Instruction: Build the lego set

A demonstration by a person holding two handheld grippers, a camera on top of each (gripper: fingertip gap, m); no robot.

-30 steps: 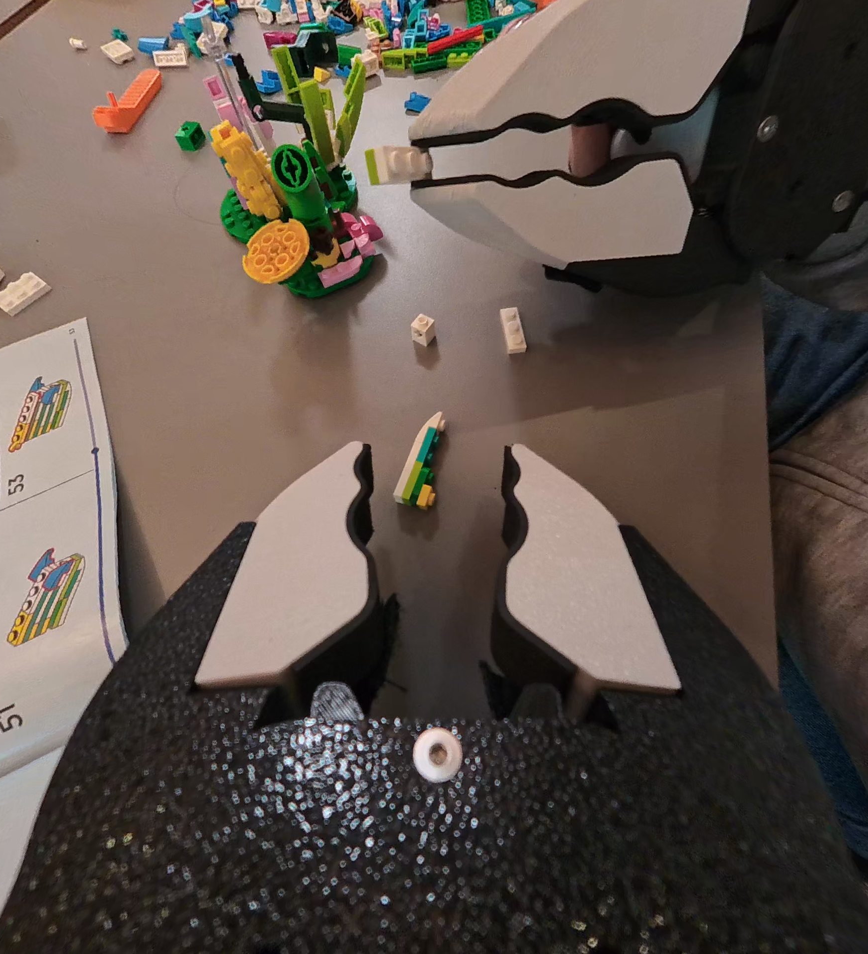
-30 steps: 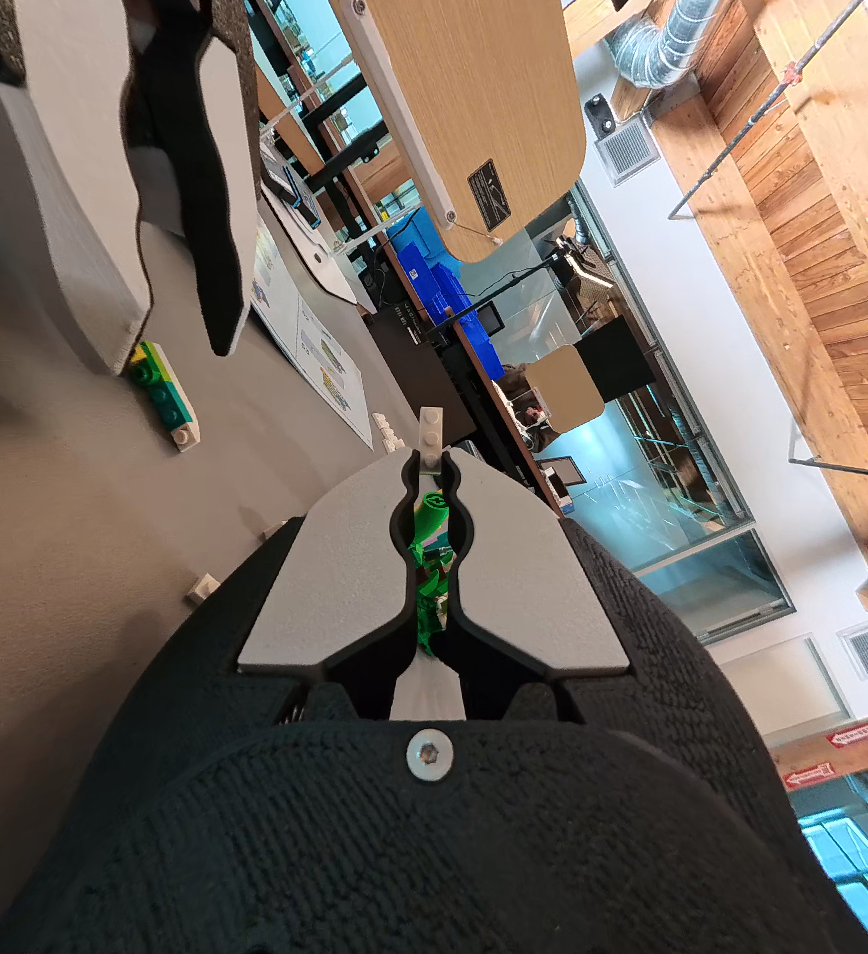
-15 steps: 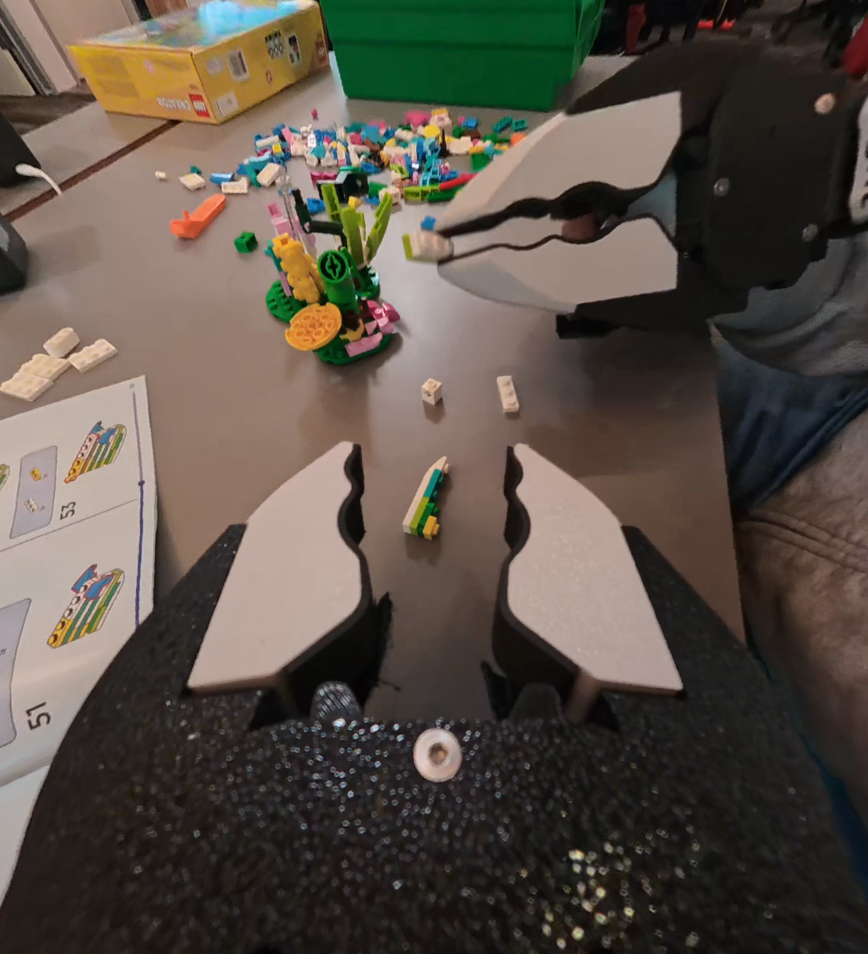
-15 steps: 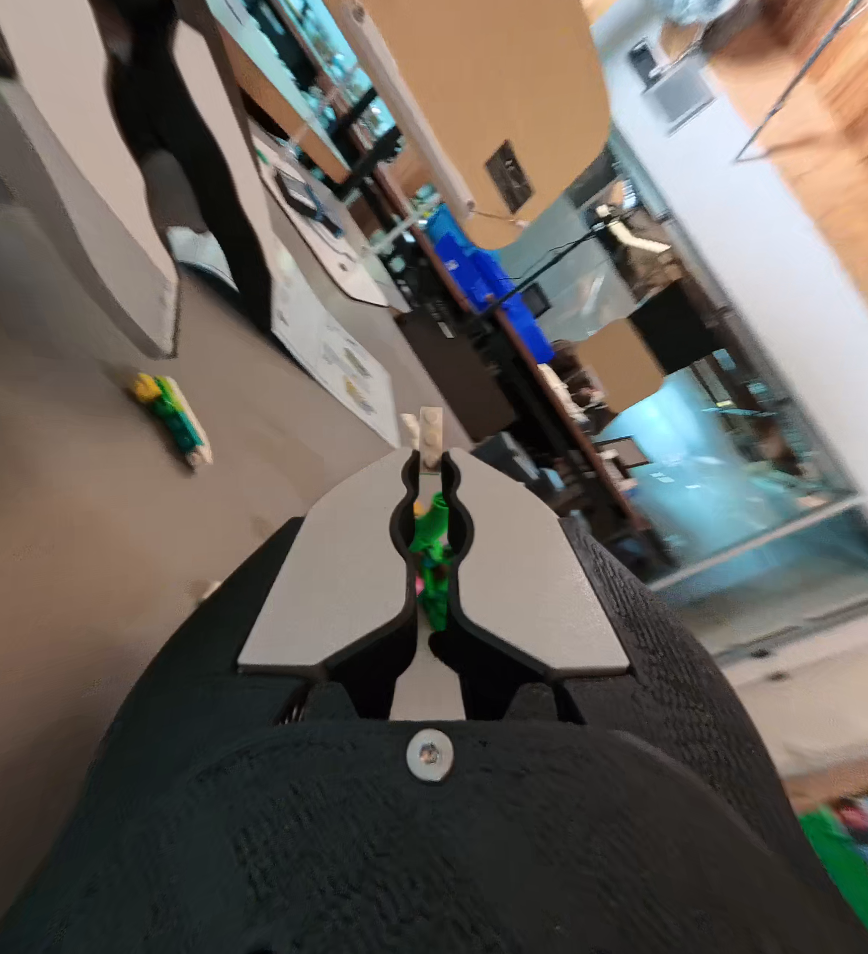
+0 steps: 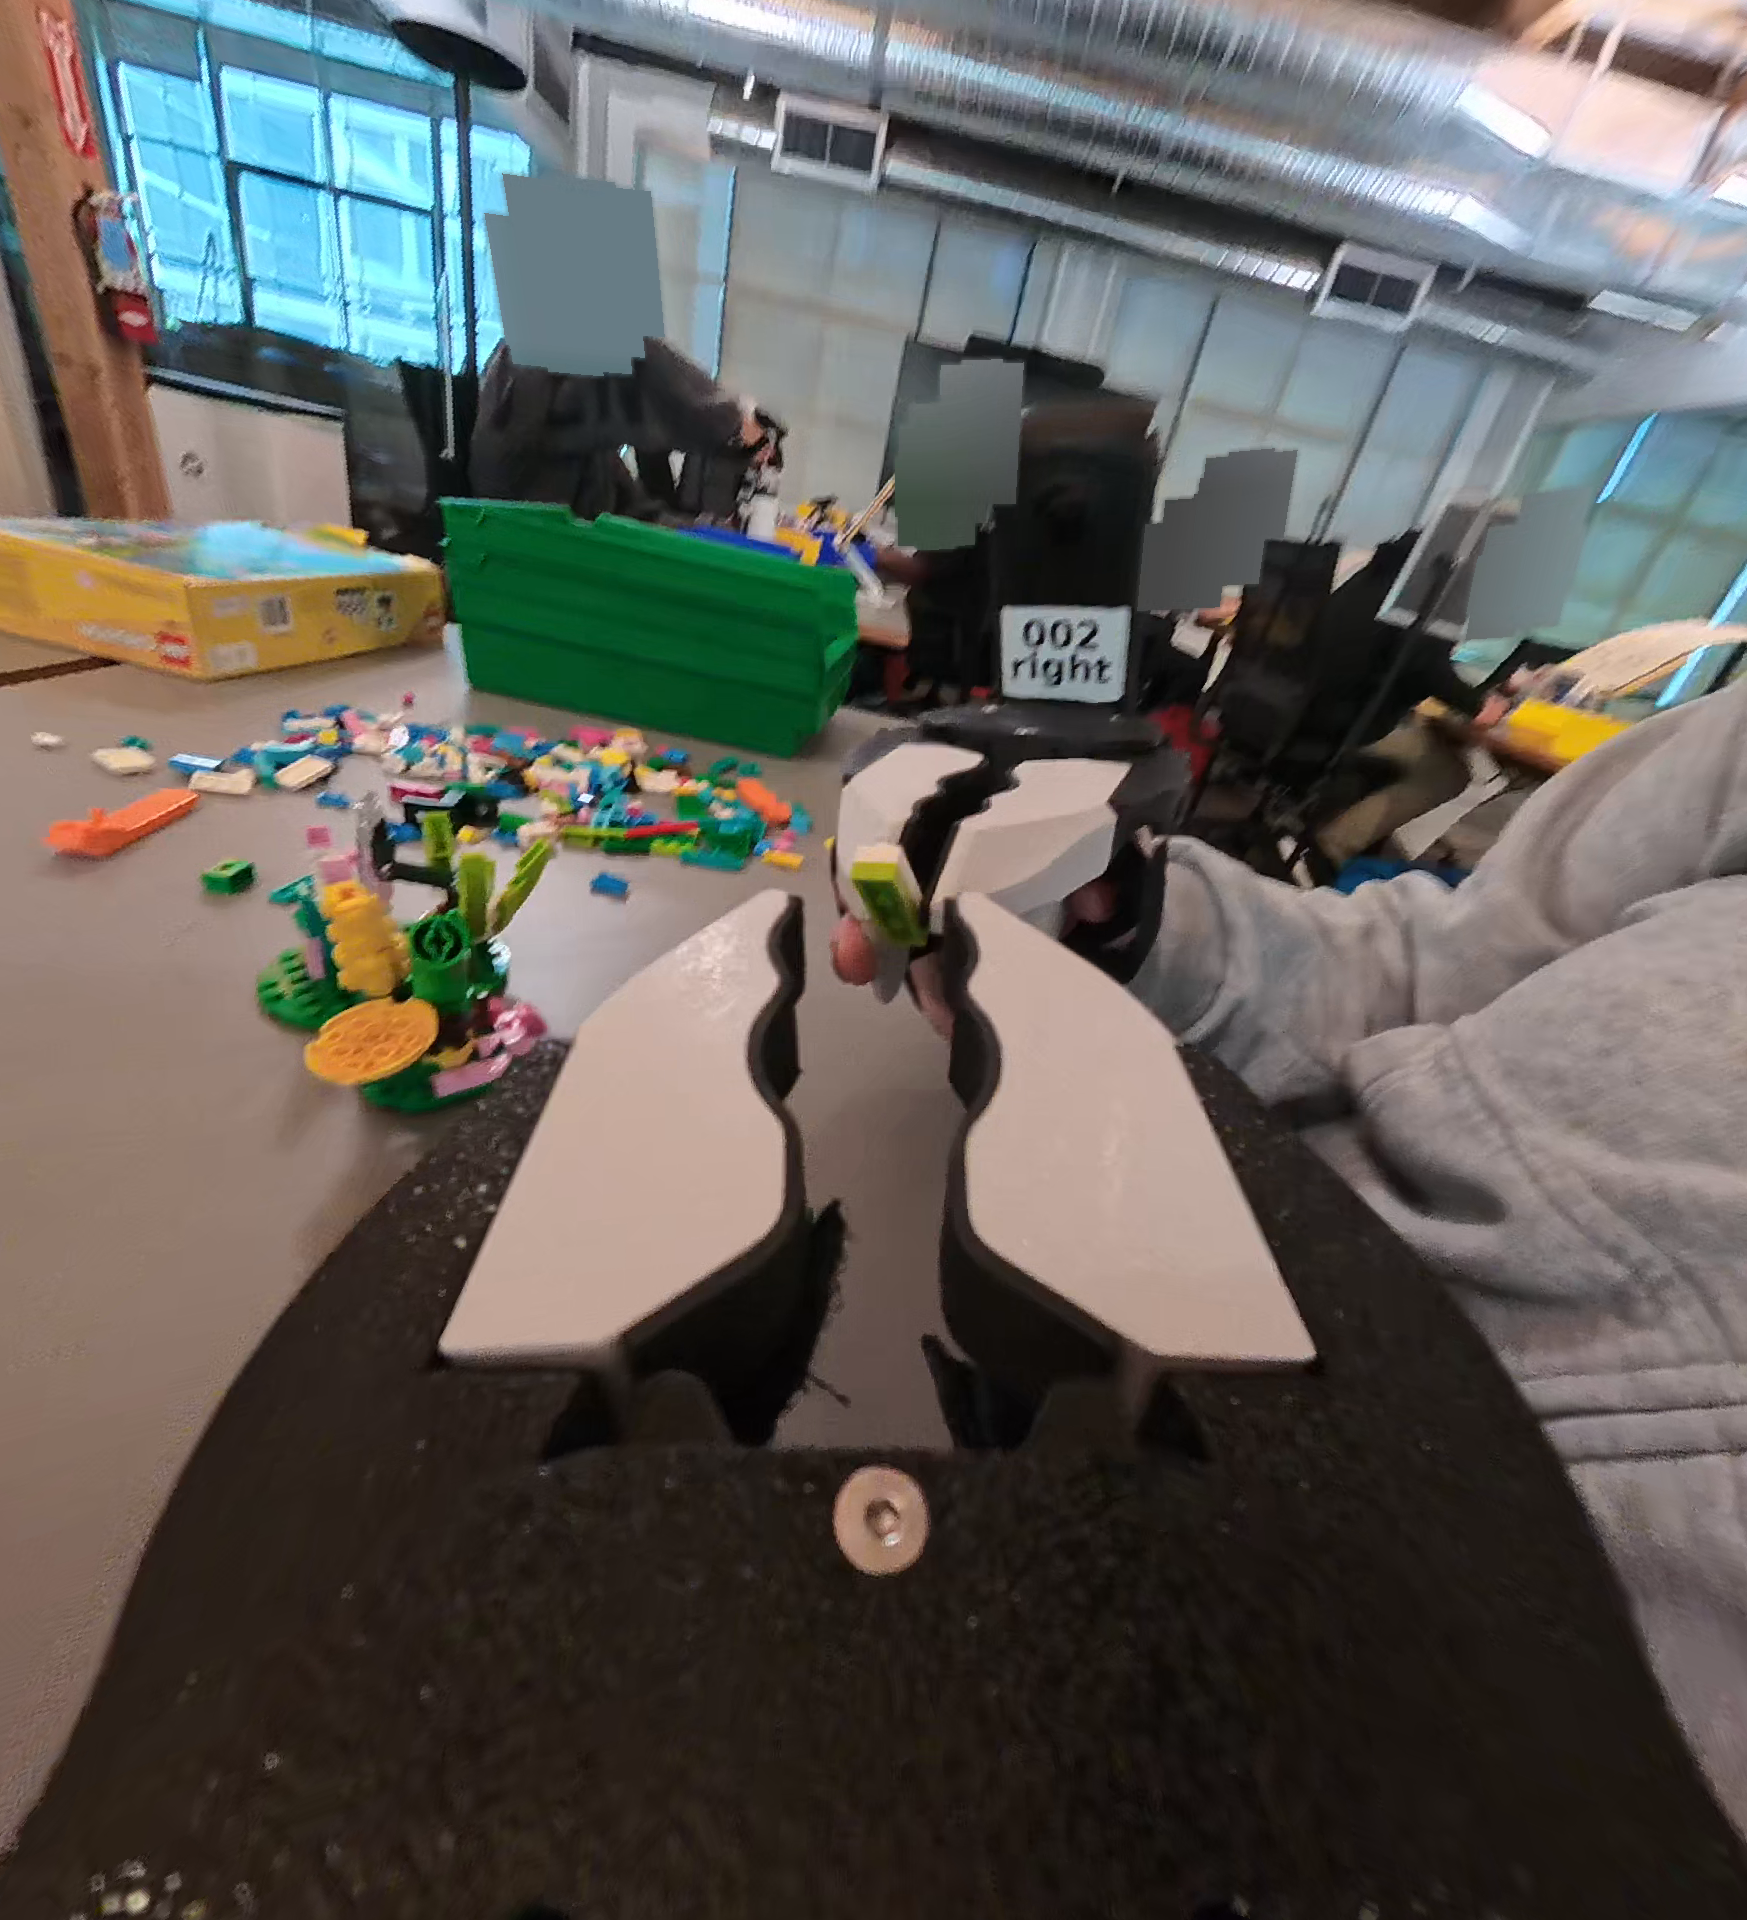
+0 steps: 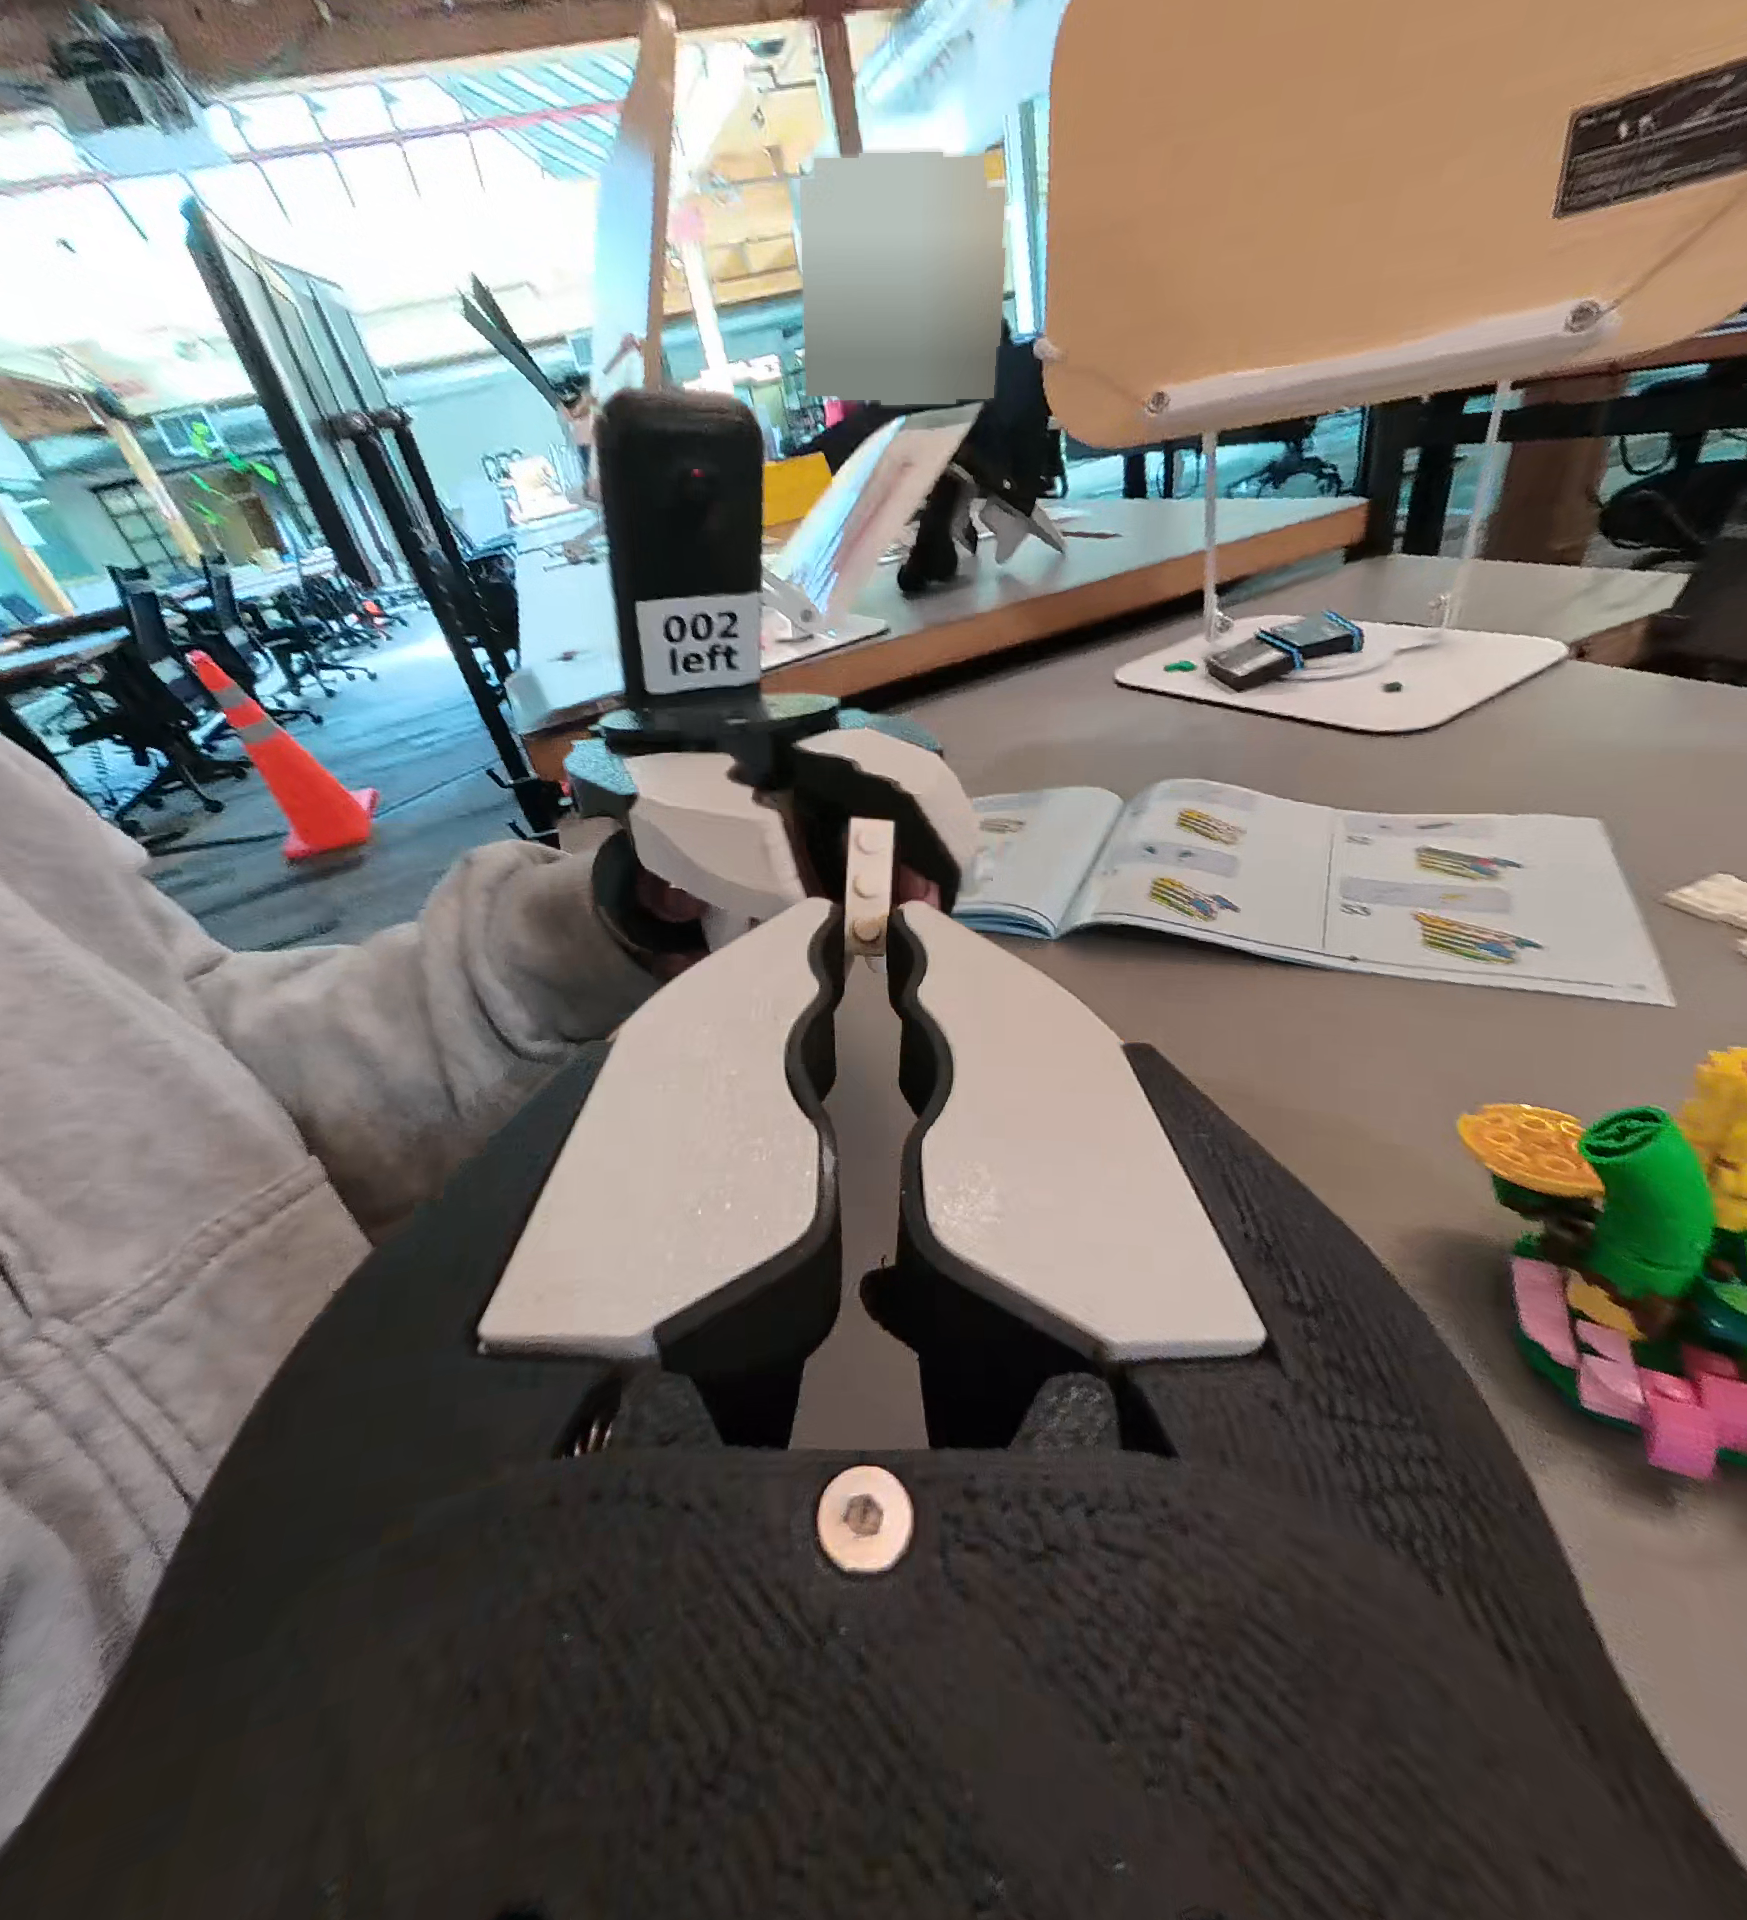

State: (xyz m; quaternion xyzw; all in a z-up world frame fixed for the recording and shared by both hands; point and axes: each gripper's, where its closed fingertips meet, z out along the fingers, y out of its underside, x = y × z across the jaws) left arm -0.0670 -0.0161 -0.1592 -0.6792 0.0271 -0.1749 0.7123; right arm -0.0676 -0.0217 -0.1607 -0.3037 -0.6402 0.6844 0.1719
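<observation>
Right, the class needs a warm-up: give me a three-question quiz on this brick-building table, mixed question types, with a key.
1. True or false: the brick flower model sits on top of the open instruction booklet.
2. What does the right gripper pinch at its tips? A) an orange piece B) a white studded plate C) a yellow box
3. Fill in: the booklet lies on the grey ____.
Key: 1 false; 2 B; 3 table.
</observation>
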